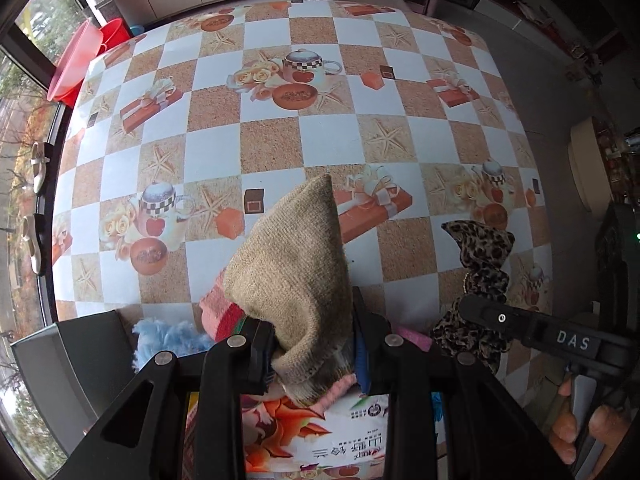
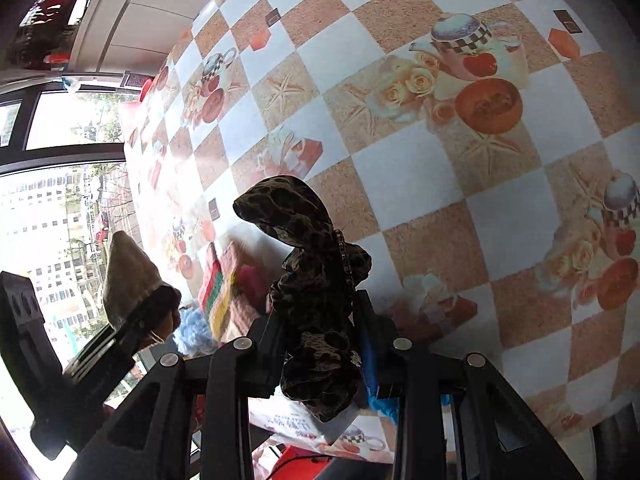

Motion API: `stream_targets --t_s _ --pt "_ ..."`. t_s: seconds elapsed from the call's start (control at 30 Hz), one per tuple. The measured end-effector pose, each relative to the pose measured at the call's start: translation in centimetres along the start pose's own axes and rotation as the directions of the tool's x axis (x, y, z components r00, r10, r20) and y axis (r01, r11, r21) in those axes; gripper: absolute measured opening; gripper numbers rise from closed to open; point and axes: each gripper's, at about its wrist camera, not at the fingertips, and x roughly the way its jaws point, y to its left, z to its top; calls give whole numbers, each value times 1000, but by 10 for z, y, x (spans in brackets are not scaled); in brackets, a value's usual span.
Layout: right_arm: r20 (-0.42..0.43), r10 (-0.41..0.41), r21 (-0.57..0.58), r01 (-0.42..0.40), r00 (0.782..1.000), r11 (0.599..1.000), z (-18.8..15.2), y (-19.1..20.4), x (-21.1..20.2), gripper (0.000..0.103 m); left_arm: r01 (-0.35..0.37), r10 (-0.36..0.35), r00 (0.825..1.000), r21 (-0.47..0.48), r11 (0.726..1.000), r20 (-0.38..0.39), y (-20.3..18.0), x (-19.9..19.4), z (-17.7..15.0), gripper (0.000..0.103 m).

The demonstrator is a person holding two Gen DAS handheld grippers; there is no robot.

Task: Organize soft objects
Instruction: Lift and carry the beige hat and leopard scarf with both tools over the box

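The left gripper [image 1: 314, 344] has its jaws clenched on a tan knit hat [image 1: 292, 276], pinching it near the rim; the hat's crown sticks out past the fingertips over the desk [image 1: 328, 136], clear of the cloth surface. In the right wrist view the same hat [image 2: 128, 280] shows at the left, in front of the window [image 2: 52, 208].

The right gripper [image 2: 320, 344] has its jaws clenched on a leopard-print scrunchie [image 2: 316, 312], whose bunched fabric stands up between the fingers and droops below them. A thin beaded strand runs along it. From the left wrist view the scrunchie [image 1: 480, 280] sits to the right of the hat, well apart from it, with the right gripper's black finger crossing in front of it. A person's hand [image 1: 576, 428] grips that tool's handle at the lower right.

Under the two grippers, at the desk's near edge, lies a heap of soft things: a blue fluffy piece [image 1: 168, 340], a striped red-and-pink knit [image 1: 220, 312] and a bright pink piece [image 1: 414, 338]. A printed bag [image 1: 316, 436] with orange leaves and lettering lies below the left gripper.

The desk wears a checked cloth printed with teapots, starfish and gift boxes. Off its far left corner stand a red basin [image 1: 74, 64] and a red bucket [image 1: 116, 32]. Pale shoes [image 1: 38, 164] rest on the window ledge at left.
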Motion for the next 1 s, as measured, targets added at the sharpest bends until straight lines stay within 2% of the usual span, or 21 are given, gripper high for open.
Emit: stream_targets --t_s 0.23,0.53,0.83,1.0 --pt "-1 23 -68 -23 1000 997 -13 43 5 33 -1 2 999 -24 1000 54 18 -21 -11 33" --pt "-22 24 -162 -27 999 986 -37 98 20 33 -12 23 993 -94 995 119 72 -52 -31 33" --pt "-21 -31 -253 25 999 967 -68 134 26 33 -12 33 986 -131 991 162 117 -79 -68 33" --pt "-2 -90 -320 84 996 944 -89 152 28 33 -3 22 987 -118 993 161 132 -89 -90 33"
